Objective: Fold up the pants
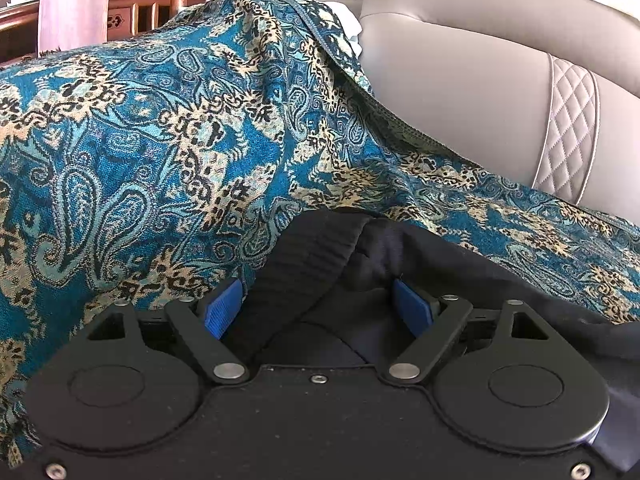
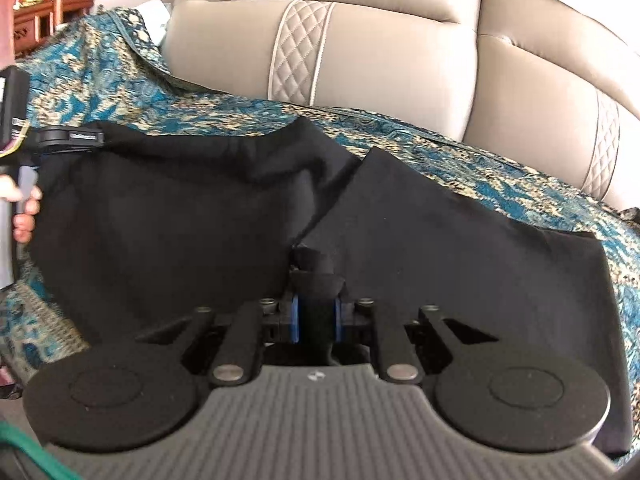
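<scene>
Black pants [image 2: 192, 216] lie spread on a blue and gold patterned throw [image 2: 120, 92] over a sofa seat. My right gripper [image 2: 316, 314] is shut on a bunched fold of the black pants at the crotch, between the two legs. My left gripper [image 1: 320, 304] is open, its blue pads [image 1: 224, 306] standing wide apart on either side of the ribbed black waistband [image 1: 312, 256]. The left gripper also shows at the left edge of the right wrist view [image 2: 68, 136], at the waistband corner.
The grey leather sofa back [image 2: 380, 48] with quilted panels rises behind the throw. A wooden cabinet [image 1: 132, 12] with small items stands far left. The throw [image 1: 160, 140] covers the seat around the pants. A hand [image 2: 24, 208] holds the left tool.
</scene>
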### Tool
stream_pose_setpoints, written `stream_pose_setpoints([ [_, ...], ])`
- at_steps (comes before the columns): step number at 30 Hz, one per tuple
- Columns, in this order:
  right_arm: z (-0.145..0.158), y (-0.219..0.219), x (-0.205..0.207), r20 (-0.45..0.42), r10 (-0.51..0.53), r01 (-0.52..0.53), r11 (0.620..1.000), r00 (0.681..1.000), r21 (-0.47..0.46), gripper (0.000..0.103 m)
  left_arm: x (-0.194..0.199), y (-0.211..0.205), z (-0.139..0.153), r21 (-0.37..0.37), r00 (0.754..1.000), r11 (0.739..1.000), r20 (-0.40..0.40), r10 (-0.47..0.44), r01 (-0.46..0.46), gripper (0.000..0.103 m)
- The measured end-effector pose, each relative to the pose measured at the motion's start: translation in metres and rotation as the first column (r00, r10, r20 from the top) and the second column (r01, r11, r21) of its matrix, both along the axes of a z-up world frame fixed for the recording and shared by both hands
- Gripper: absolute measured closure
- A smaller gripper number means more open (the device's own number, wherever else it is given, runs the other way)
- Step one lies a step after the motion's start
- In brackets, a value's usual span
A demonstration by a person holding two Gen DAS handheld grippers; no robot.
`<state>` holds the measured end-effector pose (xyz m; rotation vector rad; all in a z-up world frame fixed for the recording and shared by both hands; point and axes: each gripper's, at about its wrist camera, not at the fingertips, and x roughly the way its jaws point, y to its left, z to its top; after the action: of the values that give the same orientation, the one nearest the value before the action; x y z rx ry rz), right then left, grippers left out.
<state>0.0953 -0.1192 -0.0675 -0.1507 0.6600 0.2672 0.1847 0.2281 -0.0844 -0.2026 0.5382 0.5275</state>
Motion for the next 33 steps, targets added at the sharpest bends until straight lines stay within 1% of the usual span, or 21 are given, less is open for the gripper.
stream_pose_setpoints([
  [3, 0.001, -0.002, -0.011, -0.016, 0.033, -0.033, 0.999, 0.999, 0.021, 0.084, 0.0, 0.0, 0.0, 0.0, 1.0, 1.0, 0.0, 0.0, 0.0, 0.02],
  [5, 0.0, -0.002, -0.016, -0.024, 0.052, -0.052, 0.999, 0.998, 0.013, 0.084, 0.0, 0.0, 0.0, 0.001, 1.0, 1.0, -0.001, 0.0, 0.0, 0.02],
  [8, -0.005, -0.003, -0.021, -0.034, 0.055, -0.055, 0.998, 0.998, 0.015, 0.083, 0.0, -0.001, 0.0, 0.007, 1.0, 1.0, -0.004, 0.001, -0.001, 0.02],
  [10, -0.006, -0.004, -0.023, -0.037, 0.059, -0.058, 0.998, 0.998, 0.038, 0.074, 0.001, -0.001, 0.0, 0.01, 1.0, 1.0, -0.005, 0.002, -0.002, 0.02],
  [11, -0.005, -0.005, -0.024, -0.042, 0.073, -0.071, 0.996, 0.996, 0.057, 0.061, 0.001, -0.001, 0.0, 0.01, 1.0, 1.0, -0.006, 0.002, -0.002, 0.02],
  [12, -0.005, -0.006, -0.026, -0.044, 0.086, -0.082, 0.994, 0.995, 0.073, 0.04, 0.0, -0.001, 0.001, 0.01, 1.0, 1.0, -0.008, 0.001, -0.001, 0.02],
  [13, -0.004, -0.006, -0.027, -0.045, 0.102, -0.097, 0.991, 0.994, 0.088, 0.037, 0.0, -0.001, 0.003, 0.007, 1.0, 1.0, -0.009, -0.003, 0.003, 0.02],
  [14, -0.003, -0.006, -0.029, -0.048, 0.126, -0.12, 0.987, 0.991, 0.105, 0.032, -0.002, -0.001, 0.005, 0.003, 1.0, 1.0, -0.011, -0.011, 0.011, 0.02],
  [16, 0.0, -0.006, -0.035, -0.037, 0.159, -0.154, 0.98, 0.987, 0.123, 0.029, -0.009, -0.002, 0.009, 0.002, 1.0, 1.0, -0.017, -0.019, 0.019, 0.021],
  [18, 0.005, -0.01, -0.039, -0.024, 0.178, -0.173, 0.974, 0.984, 0.148, 0.026, -0.019, -0.008, 0.016, 0.009, 1.0, 1.0, -0.012, -0.024, 0.024, 0.029],
  [19, 0.008, -0.013, -0.04, -0.02, 0.18, -0.174, 0.97, 0.983, 0.168, 0.024, -0.025, -0.013, 0.021, 0.021, 0.999, 0.999, -0.01, -0.04, 0.04, 0.03],
  [21, 0.015, -0.025, -0.042, 0.0, 0.158, -0.155, 0.964, 0.987, 0.217, 0.017, -0.039, -0.026, 0.031, 0.061, 0.996, 0.994, 0.013, -0.087, 0.086, 0.03],
  [23, 0.021, -0.04, -0.039, 0.013, 0.122, -0.122, 0.963, 0.992, 0.242, 0.014, -0.053, -0.044, 0.041, 0.107, 0.989, 0.985, 0.034, -0.141, 0.137, 0.03],
  [25, 0.027, -0.055, -0.031, 0.024, 0.057, -0.061, 0.971, 0.998, 0.231, 0.014, -0.066, -0.066, 0.047, 0.121, 0.977, 0.972, 0.046, -0.207, 0.201, 0.03],
  [27, 0.031, -0.074, -0.02, 0.022, -0.034, 0.029, 0.977, 0.999, 0.214, 0.014, -0.072, -0.09, 0.051, 0.114, 0.956, 0.952, 0.046, -0.291, 0.284, 0.032],
  [29, 0.032, -0.092, -0.007, 0.005, -0.118, 0.115, 0.974, 0.993, 0.194, 0.014, -0.077, -0.119, 0.053, 0.121, 0.928, 0.924, 0.038, -0.37, 0.363, 0.035],
  [31, 0.03, -0.107, 0.002, 0.003, -0.174, 0.171, 0.972, 0.985, 0.159, 0.014, -0.078, -0.152, 0.053, 0.129, 0.899, 0.893, 0.015, -0.437, 0.432, 0.042],
  [33, 0.027, -0.119, 0.01, 0.007, -0.23, 0.228, 0.968, 0.973, 0.107, 0.014, -0.08, -0.184, 0.052, 0.119, 0.86, 0.855, 0.009, -0.51, 0.505, 0.052],
])
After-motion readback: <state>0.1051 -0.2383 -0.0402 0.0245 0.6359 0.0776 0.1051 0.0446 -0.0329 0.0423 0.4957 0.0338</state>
